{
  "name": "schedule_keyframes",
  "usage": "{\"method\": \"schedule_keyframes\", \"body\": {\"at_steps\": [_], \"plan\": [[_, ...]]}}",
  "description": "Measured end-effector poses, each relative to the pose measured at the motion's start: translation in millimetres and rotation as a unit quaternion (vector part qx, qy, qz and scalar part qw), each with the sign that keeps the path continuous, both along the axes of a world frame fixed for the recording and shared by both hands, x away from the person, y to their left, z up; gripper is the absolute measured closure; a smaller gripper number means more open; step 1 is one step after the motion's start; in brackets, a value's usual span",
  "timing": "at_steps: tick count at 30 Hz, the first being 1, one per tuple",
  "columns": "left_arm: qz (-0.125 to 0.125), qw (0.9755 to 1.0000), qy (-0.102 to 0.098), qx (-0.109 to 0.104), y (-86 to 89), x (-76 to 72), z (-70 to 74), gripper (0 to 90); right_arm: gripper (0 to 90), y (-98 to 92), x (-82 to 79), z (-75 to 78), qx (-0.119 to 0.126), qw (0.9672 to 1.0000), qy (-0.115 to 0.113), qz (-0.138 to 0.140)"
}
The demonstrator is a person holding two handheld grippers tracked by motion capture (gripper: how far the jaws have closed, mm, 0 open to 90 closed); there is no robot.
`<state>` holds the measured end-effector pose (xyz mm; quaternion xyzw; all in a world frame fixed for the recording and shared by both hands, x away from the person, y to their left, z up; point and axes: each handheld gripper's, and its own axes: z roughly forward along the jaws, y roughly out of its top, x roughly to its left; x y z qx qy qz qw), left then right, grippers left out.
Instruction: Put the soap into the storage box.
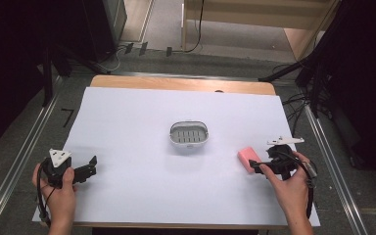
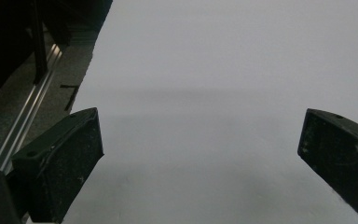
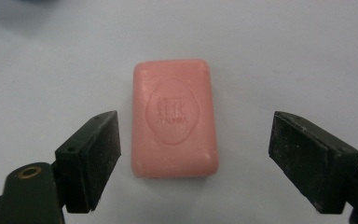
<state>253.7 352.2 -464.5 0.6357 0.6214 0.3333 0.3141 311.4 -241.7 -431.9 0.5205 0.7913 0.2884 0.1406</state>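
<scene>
A pink soap bar [image 3: 174,118] is being approached by the right gripper [image 3: 193,161], whose jaws are being held wide, one on each long side of the bar with clear white surface showing between pad and soap on both sides. The bar is lying flat on the white-covered table [image 1: 127,186], near the right edge, embossed face up. For a sound grip, the jaws are best being brought further forward until the pads sit level with the bar's middle, then closed evenly across its narrow width; soap is likely slippery, so a squeeze near the close end may be pushing it out. The gripper is being kept roughly square to the bar, which seems right.

A white slotted soap dish [image 1: 189,133] is standing well apart, at the table's centre, with nothing lying between. The left gripper [image 1: 89,167] is being held low at the table's left, jaws wide and empty.
</scene>
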Motion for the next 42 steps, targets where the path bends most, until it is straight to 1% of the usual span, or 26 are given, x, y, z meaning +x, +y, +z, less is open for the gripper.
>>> {"method": "schedule_keyframes", "body": {"at_steps": [4, 5, 6, 7, 8, 9, 10, 11, 13, 16, 17, 19, 20, 21, 22, 23, 25, 29, 31, 33, 34, 36, 39, 40, 42], "plan": [[0.000, 1.0000, 0.002, 0.001, -1.1, 0.6, -0.2, 0.1, 16.8, 5.3, 6.2, 3.7, -0.002, 0.9999, 0.011, 0.008], [-0.001, 1.0000, 0.003, 0.003, -1.3, 0.6, -0.3, 0.1, 15.9, 8.1, 9.8, 4.0, 0.000, 0.9997, 0.022, 0.013], [-0.002, 1.0000, 0.002, 0.004, -1.5, 0.7, -0.3, 0.1, 15.9, 8.1, 9.8, 4.0, 0.000, 0.9997, 0.022, 0.013], [-0.003, 1.0000, 0.002, 0.005, -1.6, 0.7, -0.4, 0.1, 15.9, 9.5, 11.1, 4.3, -0.005, 0.9994, 0.029, 0.015], [-0.004, 1.0000, 0.002, 0.005, -1.8, 0.7, -0.4, 0.1, 16.0, 11.4, 12.5, 3.8, -0.013, 0.9993, 0.031, 0.018], [-0.004, 1.0000, 0.002, 0.005, -1.9, 0.7, -0.4, 0.1, 17.4, 13.7, 13.9, 3.5, -0.026, 0.9988, 0.039, 0.016], [-0.004, 1.0000, 0.003, 0.006, -2.1, 0.8, -0.4, 0.1, 19.0, 14.6, 15.2, 2.9, -0.032, 0.9985, 0.043, 0.015], [-0.004, 1.0000, 0.003, 0.006, -2.2, 0.9, -0.5, 0.1, 19.9, 16.0, 16.9, 2.3, -0.037, 0.9979, 0.051, 0.010], [-0.007, 0.9999, 0.004, 0.008, -2.5, 1.5, -0.8, 0.1, 20.4, 17.5, 18.9, 1.2, -0.042, 0.9974, 0.058, 0.006], [-0.009, 0.9999, 0.007, 0.008, -2.6, 1.7, -0.7, 0.1, 20.7, 21.2, 22.8, -1.2, -0.044, 0.9958, 0.080, -0.002], [-0.009, 0.9999, 0.008, 0.007, -2.5, 1.7, -0.7, 0.1, 21.7, 24.8, 25.6, -2.7, -0.052, 0.9941, 0.095, -0.010], [-0.008, 0.9999, 0.010, 0.008, -2.4, 1.9, -0.6, 0.1, 21.7, 26.4, 26.8, -3.3, -0.055, 0.9935, 0.098, -0.013], [-0.008, 0.9999, 0.010, 0.009, -2.4, 1.9, -0.6, 0.1, 22.0, 29.1, 28.9, -3.5, -0.065, 0.9926, 0.101, -0.015], [-0.009, 0.9999, 0.009, 0.009, -2.7, 2.1, -0.8, 0.1, 22.9, 29.6, 29.6, -3.4, -0.068, 0.9926, 0.099, -0.015], [-0.009, 0.9999, 0.009, 0.010, -2.9, 2.0, -0.8, 0.1, 24.4, 31.8, 31.4, -2.7, -0.071, 0.9923, 0.099, -0.020], [-0.010, 0.9999, 0.009, 0.010, -2.9, 2.0, -0.8, 0.1, 24.7, 33.2, 33.5, -2.5, -0.076, 0.9915, 0.104, -0.017], [-0.011, 0.9999, 0.008, 0.010, -3.0, 2.1, -0.9, 0.1, 25.0, 34.0, 34.3, -2.4, -0.080, 0.9910, 0.106, -0.016], [-0.013, 0.9998, 0.009, 0.011, -3.4, 2.4, -1.1, 0.1, 25.9, 38.7, 38.0, -3.8, -0.088, 0.9888, 0.120, -0.002], [-0.012, 0.9998, 0.012, 0.013, -3.8, 2.7, -1.0, 0.1, 26.2, 39.0, 38.7, -4.8, -0.089, 0.9885, 0.122, 0.000], [-0.013, 0.9997, 0.013, 0.014, -4.0, 2.8, -1.1, 0.1, 29.0, 39.0, 40.2, -7.2, -0.100, 0.9872, 0.124, 0.006], [-0.014, 0.9997, 0.012, 0.014, -4.1, 2.9, -1.2, 0.1, 29.5, 38.9, 41.4, -9.5, -0.105, 0.9856, 0.132, 0.011], [-0.014, 0.9997, 0.013, 0.015, -4.2, 2.9, -1.1, 0.1, 30.4, 38.8, 42.2, -10.4, -0.100, 0.9855, 0.137, 0.011], [-0.015, 0.9997, 0.014, 0.015, -4.3, 3.2, -1.2, 0.1, 31.4, 38.3, 43.3, -10.4, -0.099, 0.9853, 0.139, 0.008], [-0.015, 0.9997, 0.014, 0.016, -4.6, 3.3, -1.4, 0.1, 33.1, 37.9, 44.7, -11.0, -0.095, 0.9856, 0.140, 0.010], [-0.015, 0.9997, 0.014, 0.016, -4.7, 3.4, -1.4, 0.1, 33.4, 37.5, 45.2, -11.2, -0.095, 0.9855, 0.140, 0.012]]}}
